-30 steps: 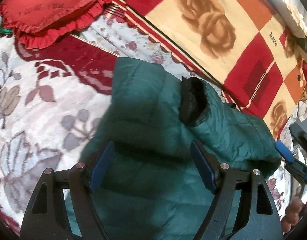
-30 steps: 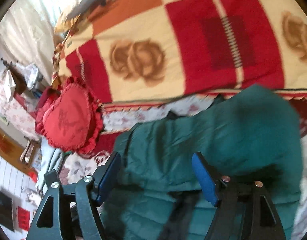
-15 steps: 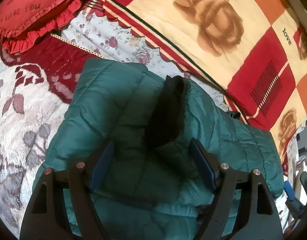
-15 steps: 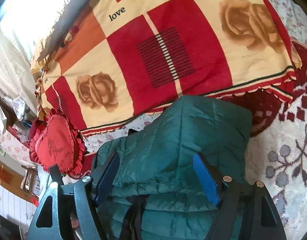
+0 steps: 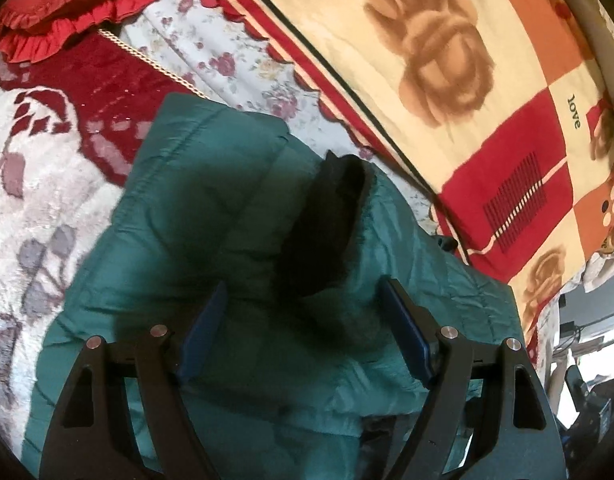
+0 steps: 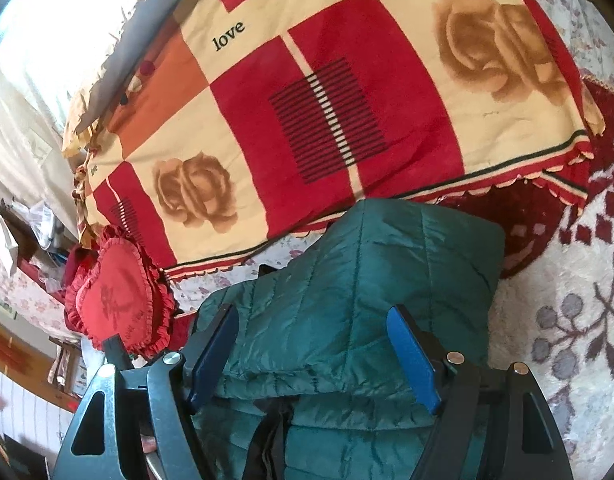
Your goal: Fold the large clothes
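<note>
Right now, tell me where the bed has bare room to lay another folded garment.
Free: the white floral cover right of the green jacket. Crowded: the red-and-cream rose blanket lies behind the jacket, and the heart pillow to its left.

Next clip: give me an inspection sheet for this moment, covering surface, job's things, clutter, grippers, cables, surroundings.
Surface: bed with a pale floral plush blanket and a red-and-cream rose blanket behind.
Job's things: green quilted jacket lying folded over itself; black cuff on top in the left wrist view.
Clutter: red heart-shaped ruffled cushion beside the jacket.
Grippers: left gripper open over the jacket; right gripper open, jacket fold between its jaws, pads not seen pressing.
Cables: nothing seen clearly.
Surroundings: bright curtained window; cluttered furniture at the edge, too blurred to name.
</note>
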`<state>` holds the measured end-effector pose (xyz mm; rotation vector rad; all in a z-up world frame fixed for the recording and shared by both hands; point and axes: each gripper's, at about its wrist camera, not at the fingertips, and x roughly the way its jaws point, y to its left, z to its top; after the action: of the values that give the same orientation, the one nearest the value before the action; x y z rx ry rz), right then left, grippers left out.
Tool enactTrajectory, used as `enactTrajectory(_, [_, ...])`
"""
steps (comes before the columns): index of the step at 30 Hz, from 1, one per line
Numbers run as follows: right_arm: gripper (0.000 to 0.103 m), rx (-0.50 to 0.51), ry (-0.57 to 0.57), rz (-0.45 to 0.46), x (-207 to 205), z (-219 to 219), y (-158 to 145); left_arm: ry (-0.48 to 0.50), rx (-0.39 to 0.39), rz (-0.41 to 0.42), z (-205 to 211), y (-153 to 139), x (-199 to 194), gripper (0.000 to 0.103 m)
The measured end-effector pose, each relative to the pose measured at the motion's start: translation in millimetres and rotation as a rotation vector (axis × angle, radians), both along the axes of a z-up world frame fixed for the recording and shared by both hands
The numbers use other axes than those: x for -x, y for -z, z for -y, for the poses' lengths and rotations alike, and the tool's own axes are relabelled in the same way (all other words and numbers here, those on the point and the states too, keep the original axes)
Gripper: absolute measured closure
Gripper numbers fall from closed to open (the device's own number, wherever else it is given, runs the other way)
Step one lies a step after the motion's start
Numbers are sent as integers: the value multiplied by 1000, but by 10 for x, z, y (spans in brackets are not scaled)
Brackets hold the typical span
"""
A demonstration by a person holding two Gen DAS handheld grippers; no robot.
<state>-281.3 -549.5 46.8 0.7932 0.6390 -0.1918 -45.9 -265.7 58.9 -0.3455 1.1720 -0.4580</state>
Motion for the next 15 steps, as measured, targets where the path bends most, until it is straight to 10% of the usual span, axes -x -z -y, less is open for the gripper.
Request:
enactTrajectory(5, [29, 8, 20, -3, 68, 50, -24, -16, 30, 3, 87, 30, -22, 24])
enactTrajectory(8, [29, 9, 31, -10, 100, 68, -12, 0, 46, -9, 67, 41, -42, 70])
enactTrajectory(15, [29, 41, 25, -44, 51, 14, -9, -5, 70, 93, -378, -282, 36, 84])
